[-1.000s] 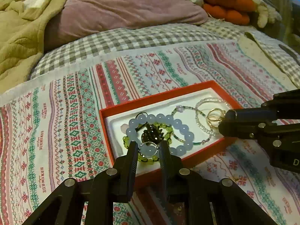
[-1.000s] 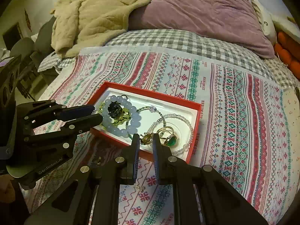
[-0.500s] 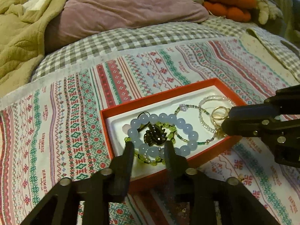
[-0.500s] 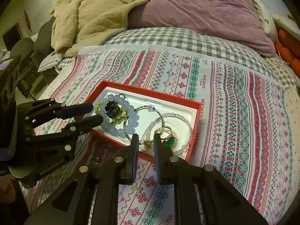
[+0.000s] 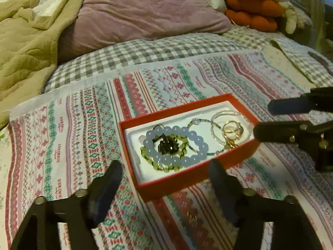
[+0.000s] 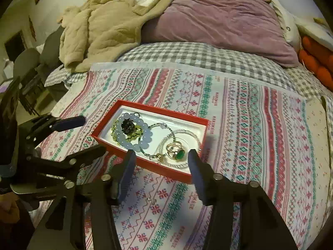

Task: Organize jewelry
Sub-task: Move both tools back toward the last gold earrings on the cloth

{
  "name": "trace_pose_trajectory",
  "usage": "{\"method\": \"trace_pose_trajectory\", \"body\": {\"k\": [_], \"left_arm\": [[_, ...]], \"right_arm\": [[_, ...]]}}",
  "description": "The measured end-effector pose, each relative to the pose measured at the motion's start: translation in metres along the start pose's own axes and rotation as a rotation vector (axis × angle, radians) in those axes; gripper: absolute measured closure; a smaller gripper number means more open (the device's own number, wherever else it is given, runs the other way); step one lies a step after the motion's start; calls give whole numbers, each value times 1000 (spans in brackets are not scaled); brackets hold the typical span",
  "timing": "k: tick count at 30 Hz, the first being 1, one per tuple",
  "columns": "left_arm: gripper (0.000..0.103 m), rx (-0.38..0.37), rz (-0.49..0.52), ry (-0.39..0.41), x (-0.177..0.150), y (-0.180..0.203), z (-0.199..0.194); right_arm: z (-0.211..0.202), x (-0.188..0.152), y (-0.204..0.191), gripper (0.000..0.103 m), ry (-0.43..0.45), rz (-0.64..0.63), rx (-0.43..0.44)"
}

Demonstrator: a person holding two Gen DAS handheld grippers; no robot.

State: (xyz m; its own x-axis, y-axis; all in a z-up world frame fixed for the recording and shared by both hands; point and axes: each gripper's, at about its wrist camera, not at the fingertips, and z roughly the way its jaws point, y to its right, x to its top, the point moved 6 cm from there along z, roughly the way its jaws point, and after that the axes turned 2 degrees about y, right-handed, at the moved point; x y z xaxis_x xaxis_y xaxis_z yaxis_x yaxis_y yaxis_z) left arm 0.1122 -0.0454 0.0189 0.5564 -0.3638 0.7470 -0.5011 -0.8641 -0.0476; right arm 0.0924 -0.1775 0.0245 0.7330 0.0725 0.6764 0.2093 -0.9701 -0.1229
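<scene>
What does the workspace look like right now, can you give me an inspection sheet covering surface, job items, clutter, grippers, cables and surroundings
Surface: patterned cloth spread over a checked bedsheet.
Job's things: red box holding a pale blue bead bracelet, green bead bracelet, clear bead bracelet and green-stone ring.
Clutter: small gold piece on the cloth in front of the box.
Grippers: left gripper open, empty; right gripper open, empty; both short of the box.
Cables: nothing seen.
Surroundings: purple pillow, beige jacket, orange plush.
</scene>
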Motion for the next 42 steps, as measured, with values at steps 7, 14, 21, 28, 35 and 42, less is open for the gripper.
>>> {"method": "trace_pose_trajectory", "body": {"k": [7, 14, 21, 28, 35, 42], "left_arm": [[6, 11, -47, -43, -17, -8, -15], [3, 36, -85, -103, -41, -20, -22], [2, 37, -80, -154, -67, -23, -23], [2, 41, -43, -202, -91, -21, -19], [2, 32, -34, -241, -104, -18, -10], [2, 17, -30, -256, -104, -12, -3]], "right_arm": [[-18, -9, 4, 28, 4, 25, -17], [-23, -30, 2, 27, -41, 33, -18], [-20, -55, 0, 27, -85, 11, -37], [-11, -80, -2, 27, -148, -21, -45], [3, -103, -7, 27, -212, -47, -44], [24, -113, -17, 27, -259, -82, -45]]}}
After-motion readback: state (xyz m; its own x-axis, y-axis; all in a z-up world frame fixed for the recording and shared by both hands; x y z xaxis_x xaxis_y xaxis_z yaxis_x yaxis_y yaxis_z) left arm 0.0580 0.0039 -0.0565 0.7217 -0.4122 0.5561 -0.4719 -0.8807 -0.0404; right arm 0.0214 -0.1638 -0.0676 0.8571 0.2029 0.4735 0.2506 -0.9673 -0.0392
